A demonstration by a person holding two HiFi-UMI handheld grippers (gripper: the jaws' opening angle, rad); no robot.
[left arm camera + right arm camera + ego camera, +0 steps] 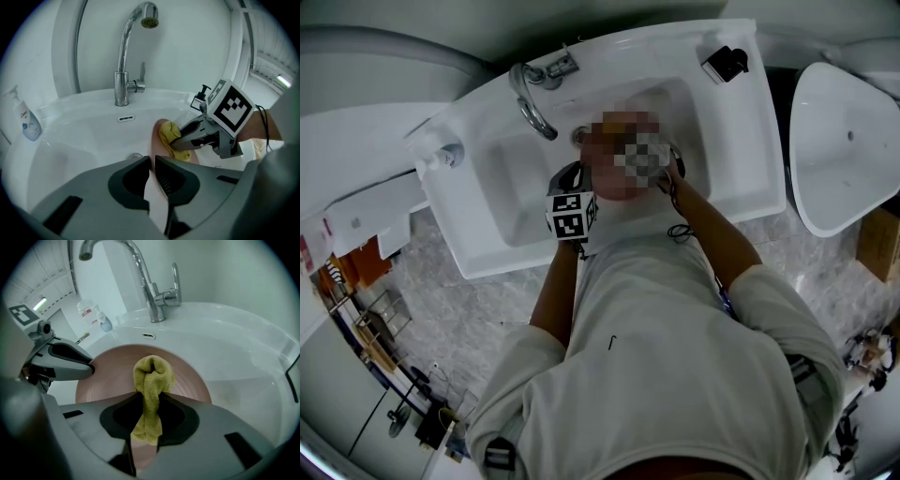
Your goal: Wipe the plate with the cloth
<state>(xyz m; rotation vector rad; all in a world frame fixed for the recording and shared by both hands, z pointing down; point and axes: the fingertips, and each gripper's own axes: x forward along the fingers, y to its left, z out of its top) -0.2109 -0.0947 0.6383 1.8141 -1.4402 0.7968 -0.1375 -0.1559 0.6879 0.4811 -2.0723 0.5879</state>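
A pink plate (110,369) is held tilted over the white sink bowl (84,136). My left gripper (152,161) is shut on the plate's rim, and the plate (154,138) shows edge-on between its jaws. A bunched yellow cloth (152,376) is clamped in my right gripper (148,401) and pressed against the plate's face near its middle. From the left gripper view the cloth (173,140) sits on the plate under the right gripper (185,140). In the head view a mosaic patch hides the plate; only the left gripper's marker cube (572,214) shows clearly.
A chrome faucet (124,56) stands at the back of the sink, its spout above the plate. A soap bottle (28,123) sits on the left ledge, a small black object (727,62) on the far right corner. A second white basin (844,141) lies to the right.
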